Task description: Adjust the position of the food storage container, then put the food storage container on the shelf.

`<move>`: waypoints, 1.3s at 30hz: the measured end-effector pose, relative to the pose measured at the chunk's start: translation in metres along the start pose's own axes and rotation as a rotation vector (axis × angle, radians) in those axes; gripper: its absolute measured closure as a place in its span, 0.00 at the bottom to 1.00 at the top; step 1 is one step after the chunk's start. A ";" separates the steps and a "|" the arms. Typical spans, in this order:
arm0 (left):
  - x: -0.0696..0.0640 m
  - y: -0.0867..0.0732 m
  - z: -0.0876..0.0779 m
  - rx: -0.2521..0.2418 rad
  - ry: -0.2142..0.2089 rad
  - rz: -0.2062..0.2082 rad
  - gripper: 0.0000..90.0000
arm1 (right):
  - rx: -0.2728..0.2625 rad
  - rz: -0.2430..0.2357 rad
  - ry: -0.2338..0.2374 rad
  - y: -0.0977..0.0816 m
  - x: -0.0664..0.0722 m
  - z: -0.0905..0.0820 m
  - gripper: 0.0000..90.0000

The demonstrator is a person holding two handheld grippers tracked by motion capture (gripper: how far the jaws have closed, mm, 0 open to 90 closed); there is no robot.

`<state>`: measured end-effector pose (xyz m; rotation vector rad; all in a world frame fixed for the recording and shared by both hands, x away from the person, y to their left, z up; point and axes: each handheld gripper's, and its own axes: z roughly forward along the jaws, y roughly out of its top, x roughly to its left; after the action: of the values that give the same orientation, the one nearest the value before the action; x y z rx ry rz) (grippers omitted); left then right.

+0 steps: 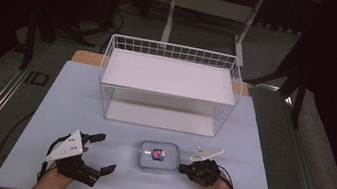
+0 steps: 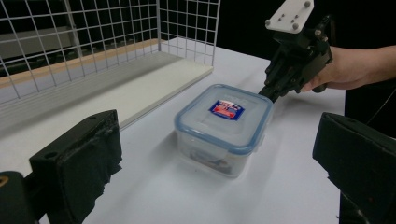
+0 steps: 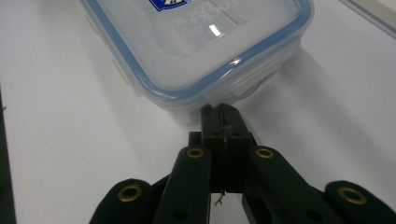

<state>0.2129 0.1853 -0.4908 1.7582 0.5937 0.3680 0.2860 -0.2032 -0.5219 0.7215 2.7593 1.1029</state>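
A clear plastic box (image 1: 158, 157) with a blue-rimmed lid and a red-and-blue sticker sits near the table's front, between the two hands. My right gripper (image 1: 182, 168) is shut, jaws pressed flat together. Its tip (image 3: 223, 114) touches the box (image 3: 201, 42) just under the lid's rim beside a latch tab. The left gripper view shows that same right gripper (image 2: 267, 93) at the far edge of the box (image 2: 224, 126). My left gripper (image 1: 106, 154) rests to the box's left with jaws wide apart. It stands open (image 2: 215, 179), pointing at the box with nothing between its pads.
A white wire rack (image 1: 169, 74) with an upper shelf and a lower board stands at the back of the pale table (image 1: 79, 101). Its lower board (image 2: 140, 88) runs close behind the box. The table's front edge lies just under both hands.
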 end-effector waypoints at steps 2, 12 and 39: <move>0.000 0.000 -0.001 0.001 0.000 0.005 0.03 | 0.000 -0.007 0.005 0.004 0.001 0.004 1.00; 0.000 0.000 -0.002 -0.004 -0.002 -0.001 0.03 | 0.003 -0.014 0.013 0.015 0.001 0.020 1.00; -0.007 0.012 0.002 0.010 -0.009 -0.002 0.03 | -0.240 -0.032 -0.093 0.026 0.015 -0.055 0.20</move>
<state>0.2104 0.1775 -0.4790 1.7678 0.5924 0.3559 0.2691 -0.2146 -0.4631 0.6757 2.4952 1.3273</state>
